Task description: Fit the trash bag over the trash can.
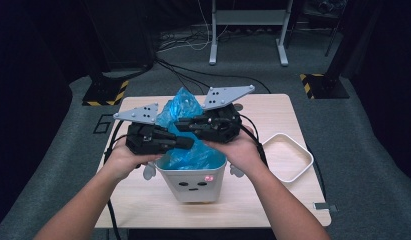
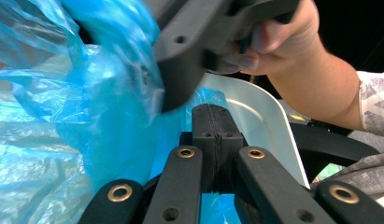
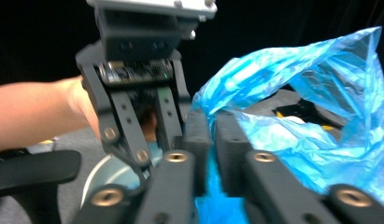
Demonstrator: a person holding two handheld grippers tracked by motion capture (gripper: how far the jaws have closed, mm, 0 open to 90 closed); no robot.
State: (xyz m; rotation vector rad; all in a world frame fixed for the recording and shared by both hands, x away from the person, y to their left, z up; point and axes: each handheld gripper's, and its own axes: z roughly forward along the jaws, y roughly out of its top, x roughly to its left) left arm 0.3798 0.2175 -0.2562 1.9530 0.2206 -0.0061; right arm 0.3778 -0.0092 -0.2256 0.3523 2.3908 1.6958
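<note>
While both grippers work over the white bin [image 1: 193, 184] on the counter [image 1: 143, 200], the blue bag [image 1: 185, 112] sits inside it. Left gripper [image 2: 212, 122] is clamped on film; right gripper [image 3: 213, 135], slightly parted, pinches film. Thin, limp, slippery: best taken at the rim edge.

- The bag [image 1: 185, 150] hides the bin's [image 1: 193, 182] inside.
- Both tools cover the bin's far rim in the high view.
- In the right tool view, the left tool [image 3: 143, 107] is blurred.
- The tray's [image 1: 288, 157] far corner hangs past the bench's [image 1: 143, 200] right edge.
</note>
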